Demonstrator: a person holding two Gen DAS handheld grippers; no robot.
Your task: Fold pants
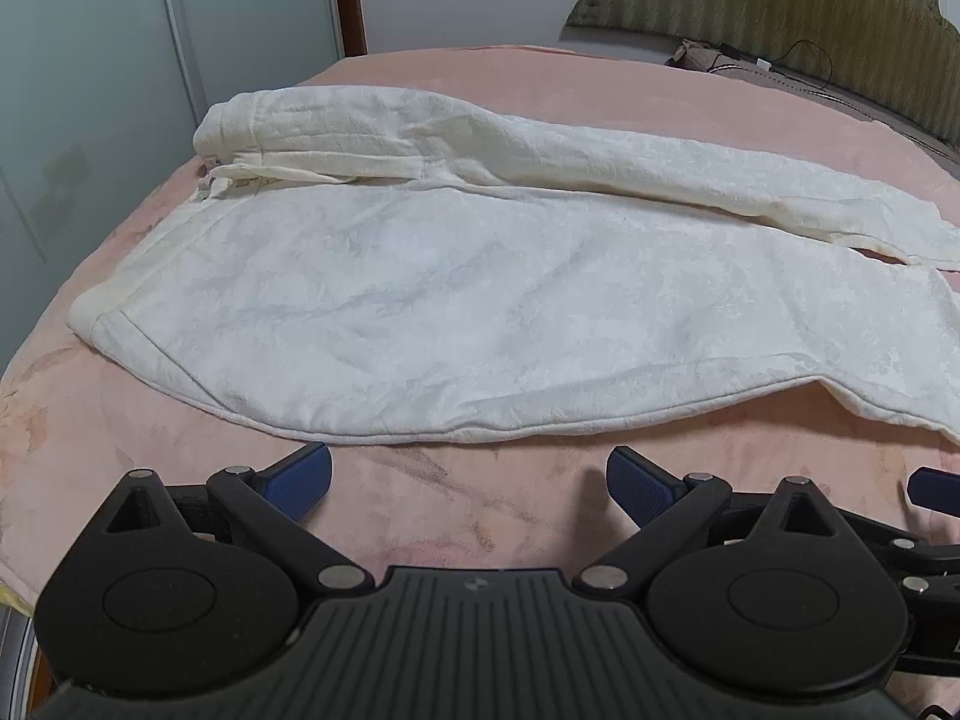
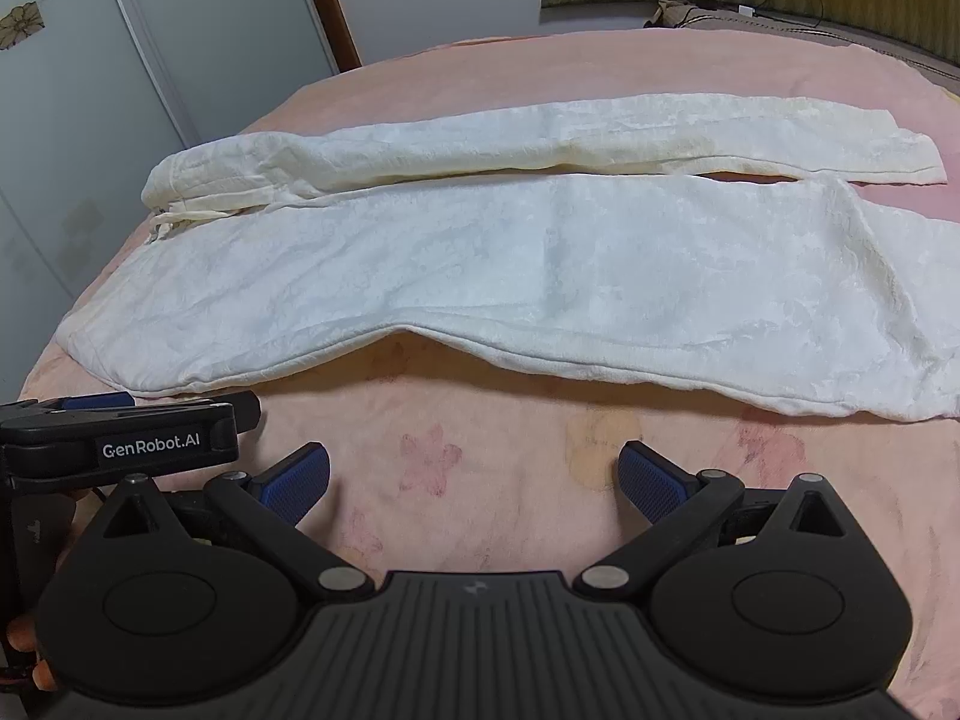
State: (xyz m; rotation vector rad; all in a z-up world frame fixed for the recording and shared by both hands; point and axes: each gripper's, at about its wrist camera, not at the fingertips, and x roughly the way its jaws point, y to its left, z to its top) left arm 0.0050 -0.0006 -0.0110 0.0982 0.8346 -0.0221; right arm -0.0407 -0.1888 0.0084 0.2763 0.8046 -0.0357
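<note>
White pants (image 1: 456,300) lie spread across a pink bedspread (image 1: 480,510), waistband to the left and both legs running right. The far leg (image 2: 540,144) is bunched and narrow; the near leg (image 2: 600,276) lies flat and wide. My left gripper (image 1: 468,483) hovers open just short of the pants' near edge, with nothing between its blue pads (image 1: 303,480). My right gripper (image 2: 474,480) stands open over bare bedspread, a little back from the near leg's edge. In the right wrist view the left gripper (image 2: 156,405) shows at the left, beside the pants' waist corner.
A frosted wardrobe door (image 2: 90,90) stands to the left of the bed. A green padded headboard (image 1: 780,0) rises at the back right, with a cable (image 1: 804,54) and a small object lying below it. The bed's left edge (image 1: 18,594) drops off close to my left gripper.
</note>
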